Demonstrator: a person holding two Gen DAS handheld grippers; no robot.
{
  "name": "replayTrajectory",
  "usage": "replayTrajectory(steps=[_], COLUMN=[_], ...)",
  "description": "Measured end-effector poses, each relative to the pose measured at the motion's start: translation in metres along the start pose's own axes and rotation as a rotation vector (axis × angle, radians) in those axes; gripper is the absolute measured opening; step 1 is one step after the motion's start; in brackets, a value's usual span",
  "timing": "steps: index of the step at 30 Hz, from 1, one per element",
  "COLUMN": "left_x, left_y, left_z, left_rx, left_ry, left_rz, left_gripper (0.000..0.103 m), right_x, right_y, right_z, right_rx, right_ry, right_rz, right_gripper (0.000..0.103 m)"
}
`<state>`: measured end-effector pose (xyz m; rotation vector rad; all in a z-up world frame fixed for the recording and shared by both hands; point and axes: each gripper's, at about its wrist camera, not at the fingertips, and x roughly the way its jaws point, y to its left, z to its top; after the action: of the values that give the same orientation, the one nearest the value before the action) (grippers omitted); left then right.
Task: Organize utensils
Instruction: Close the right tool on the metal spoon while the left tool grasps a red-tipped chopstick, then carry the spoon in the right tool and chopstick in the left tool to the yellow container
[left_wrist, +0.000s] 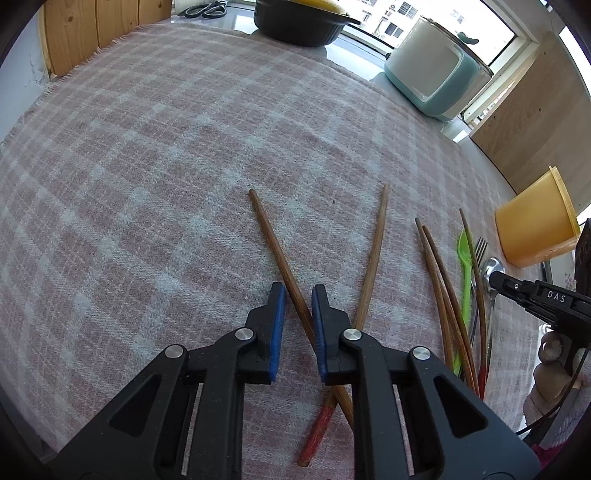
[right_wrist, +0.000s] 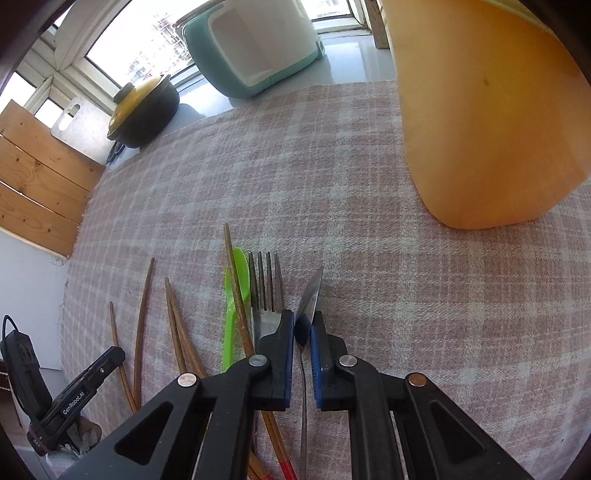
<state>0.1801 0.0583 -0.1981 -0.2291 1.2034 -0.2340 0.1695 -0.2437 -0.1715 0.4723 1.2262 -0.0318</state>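
Two brown chopsticks (left_wrist: 280, 258) lie crossed on the pink plaid cloth (left_wrist: 166, 166). My left gripper (left_wrist: 298, 291) stands over one of them with its jaws a little apart, the stick passing between the blue pads without clear contact. To the right lie more chopsticks (left_wrist: 439, 280), a green plastic spoon (left_wrist: 466, 266), a metal fork (left_wrist: 480, 249) and a metal spoon (left_wrist: 491, 269). My right gripper (right_wrist: 303, 317) is shut on the metal spoon (right_wrist: 310, 295), which is tilted on edge. Fork (right_wrist: 266, 280), green spoon (right_wrist: 236, 291) and chopsticks (right_wrist: 177, 325) lie left of it.
An orange plastic cup (right_wrist: 480, 122) stands close at the right front, also in the left wrist view (left_wrist: 535, 225). A teal and white container (left_wrist: 432, 70), a black pot with a yellow lid (left_wrist: 303, 18) and scissors (left_wrist: 207, 9) stand at the far edge. Wooden boards (right_wrist: 37, 177) line the left.
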Motion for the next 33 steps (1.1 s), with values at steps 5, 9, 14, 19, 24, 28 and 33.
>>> replayTrajectory(steps=[5,9,14,19,24,28,33], left_x=[0.000,-0.006,-0.016,-0.033,-0.058,-0.076,-0.096], left_y=[0.009,0.010,0.009,0.001,-0.013,-0.029,-0.056], left_z=[0.002,-0.003,-0.008,-0.008,-0.008,-0.010,-0.014], left_rx=[-0.023,-0.027,-0.030,-0.040,-0.046,-0.042,-0.020], left_ry=[0.002,-0.003,-0.023,-0.061,-0.118,-0.160,-0.211], left_rz=[-0.022,-0.018,-0.019,-0.032,-0.055,-0.068,-0.072], left_gripper=[0.005,0.004,0.004,0.004,0.004,0.004,0.004], right_x=[0.001,-0.011,-0.028,-0.047,-0.066,-0.082,-0.103], right_y=[0.003,0.007,0.004,-0.001,-0.002,-0.003,-0.007], right_z=[-0.001,-0.002,-0.003,-0.006,-0.008,-0.008,-0.008], right_rx=[-0.029,-0.060,-0.090,-0.111,-0.163,-0.202,-0.257], right_ry=[0.005,-0.025,-0.055,-0.079,-0.095,-0.113,-0.141], right_rz=[0.002,-0.002,0.020,0.042,0.053,0.069,0.077], right_gripper=[0.000,0.000,0.000,0.000,0.000,0.000,0.000])
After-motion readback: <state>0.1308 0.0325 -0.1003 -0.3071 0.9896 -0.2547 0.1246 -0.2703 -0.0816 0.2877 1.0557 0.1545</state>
